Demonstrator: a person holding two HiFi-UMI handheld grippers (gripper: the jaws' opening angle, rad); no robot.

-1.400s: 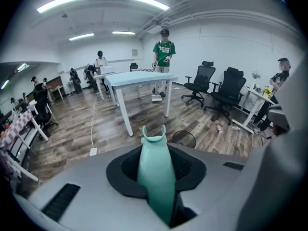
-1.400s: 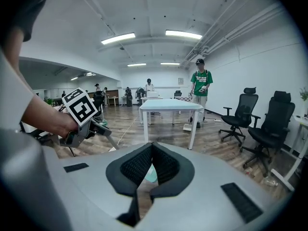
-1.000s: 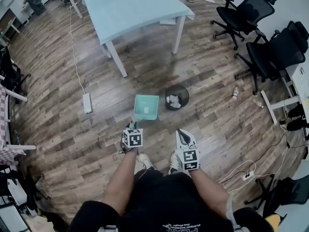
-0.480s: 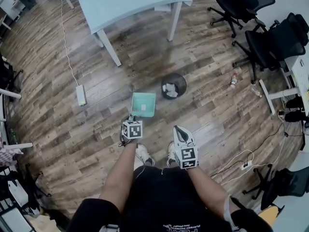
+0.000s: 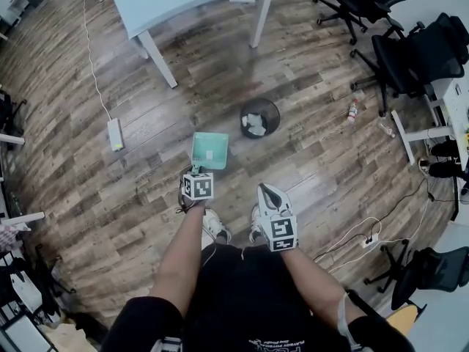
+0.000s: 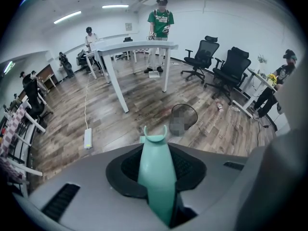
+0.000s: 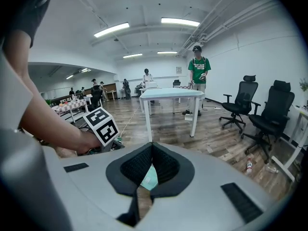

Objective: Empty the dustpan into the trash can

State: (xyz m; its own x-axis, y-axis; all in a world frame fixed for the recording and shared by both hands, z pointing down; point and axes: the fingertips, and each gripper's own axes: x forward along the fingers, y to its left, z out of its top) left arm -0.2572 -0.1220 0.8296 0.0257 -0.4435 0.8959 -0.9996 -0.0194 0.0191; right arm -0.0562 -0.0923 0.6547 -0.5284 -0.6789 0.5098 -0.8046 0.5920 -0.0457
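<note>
**Lift level, then tip over the can**

Head view: with the dustpan low by the floor, near the can, raise it level in the left gripper and clear the rim before tilting.

Left gripper view: keep the jaws clamped on the handle; roll slowly.

Right gripper view: leave the right gripper, jaws together on nothing, aside.

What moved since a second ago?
The left gripper, clamped on the dustpan handle, sank a little and took the dustpan down with it. It hasn't been tipped out yet. The trash can stayed where it was, and the right gripper stayed put, shut and empty.
</note>
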